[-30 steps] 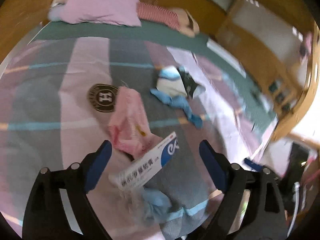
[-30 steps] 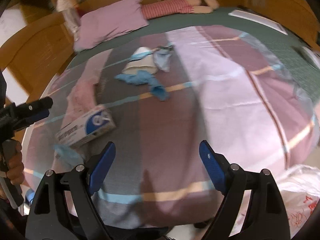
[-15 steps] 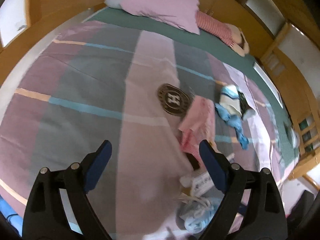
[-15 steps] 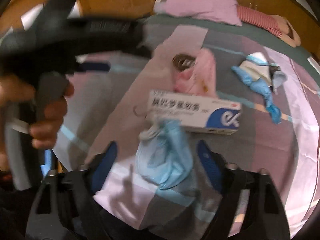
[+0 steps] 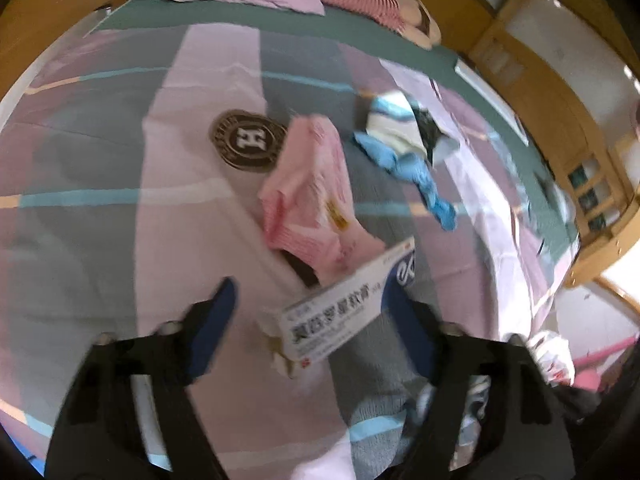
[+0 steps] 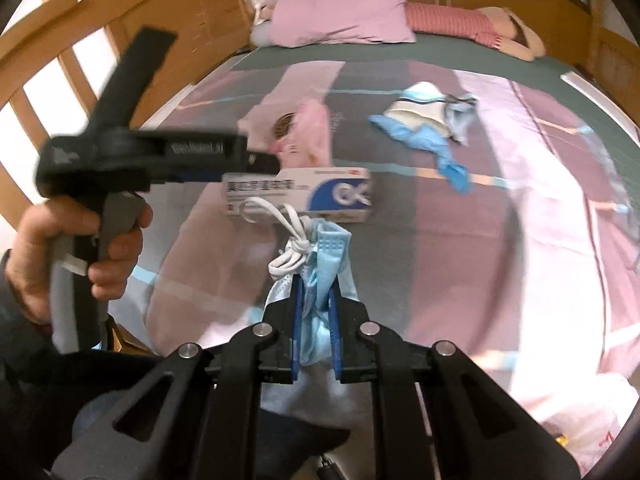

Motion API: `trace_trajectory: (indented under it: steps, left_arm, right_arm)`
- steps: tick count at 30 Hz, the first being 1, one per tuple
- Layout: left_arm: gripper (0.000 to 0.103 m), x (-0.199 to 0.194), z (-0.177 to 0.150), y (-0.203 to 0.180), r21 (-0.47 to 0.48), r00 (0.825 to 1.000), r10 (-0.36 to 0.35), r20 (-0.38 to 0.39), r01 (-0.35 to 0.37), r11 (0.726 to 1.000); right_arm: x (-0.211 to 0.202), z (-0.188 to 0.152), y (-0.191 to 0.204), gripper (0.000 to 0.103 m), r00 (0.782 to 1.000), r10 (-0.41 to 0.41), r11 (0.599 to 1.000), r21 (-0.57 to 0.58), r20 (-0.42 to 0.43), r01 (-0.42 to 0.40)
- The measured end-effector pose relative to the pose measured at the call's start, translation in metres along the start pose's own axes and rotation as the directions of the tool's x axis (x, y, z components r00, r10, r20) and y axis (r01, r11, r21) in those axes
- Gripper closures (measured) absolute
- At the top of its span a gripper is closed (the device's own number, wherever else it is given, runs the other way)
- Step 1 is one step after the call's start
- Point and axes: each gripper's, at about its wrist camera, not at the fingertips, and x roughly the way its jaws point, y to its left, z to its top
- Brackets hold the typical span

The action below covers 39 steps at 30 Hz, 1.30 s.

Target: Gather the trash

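Right hand-held gripper (image 6: 316, 292), jaws just closing, clamps a pleated blue face mask (image 6: 326, 256) with white ear loops. Left hand-held gripper (image 5: 316, 312), jaws narrowing but apart, straddles a white-and-blue ointment carton (image 5: 344, 312) printed with Chinese characters, lying on the striped bed (image 5: 100, 200).

A: anything readable here?

B: the round dark badge (image 5: 249, 141) on the bed cover (image 5: 100, 200) has a big white "H". The white and blue box (image 5: 344, 312) has a row of blue Chinese characters, too blurry for me to read.
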Motion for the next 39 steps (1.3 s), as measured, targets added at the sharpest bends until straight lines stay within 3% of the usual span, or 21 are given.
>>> trace_trajectory:
  steps: [1,5,8,15,21,23,26,31,36,39]
  left_arm:
    - [0.039,0.004,-0.002,-0.003,0.01,1.0,-0.001,-0.014,0.001,1.0]
    - [0.067,0.013,-0.009,-0.008,0.014,0.997,-0.052,-0.055,0.053,0.998]
    - [0.073,0.004,-0.013,-0.01,0.023,0.995,-0.094,-0.031,0.095,0.995]
    - [0.082,-0.027,-0.029,-0.022,0.078,0.993,-0.095,0.07,0.089,0.993]
    - [0.086,-0.053,-0.049,-0.043,0.127,0.984,-0.014,0.177,-0.009,0.992]
    - [0.088,-0.062,-0.051,-0.043,0.113,0.975,0.032,0.219,-0.058,0.992]
    - [0.088,-0.075,-0.049,-0.031,0.046,0.967,0.005,0.254,-0.018,0.999]
    - [0.088,-0.119,-0.056,-0.061,0.101,0.929,0.019,0.371,-0.061,0.993]
    - [0.088,-0.165,-0.079,-0.124,0.229,0.897,-0.041,0.441,-0.068,0.971]
    - [0.088,-0.185,-0.095,-0.156,0.291,0.89,-0.087,0.449,-0.054,0.955]
  right_arm:
    - [-0.005,-0.002,-0.004,0.09,1.0,-0.004,1.0,0.006,0.001,0.004]
    - [-0.02,-0.007,-0.013,0.09,0.999,-0.028,0.999,0.027,0.019,0.028]
    - [-0.031,-0.013,-0.015,0.09,0.999,-0.039,0.999,0.035,0.034,0.038]
    - [-0.058,-0.021,-0.024,0.09,0.991,-0.082,0.995,0.069,0.102,0.076]
    - [-0.083,-0.025,-0.022,0.09,0.981,-0.096,0.993,0.08,0.167,0.083]
    - [-0.089,-0.028,-0.022,0.09,0.98,-0.094,0.993,0.086,0.176,0.08]
    - [-0.098,-0.03,-0.02,0.09,0.977,-0.096,0.993,0.087,0.192,0.081]
    - [-0.125,-0.036,-0.026,0.09,0.961,-0.125,0.99,0.096,0.247,0.104]
    - [-0.172,-0.053,-0.041,0.09,0.933,-0.171,0.983,0.116,0.315,0.142]
    - [-0.197,-0.067,-0.054,0.09,0.918,-0.2,0.977,0.14,0.343,0.16]
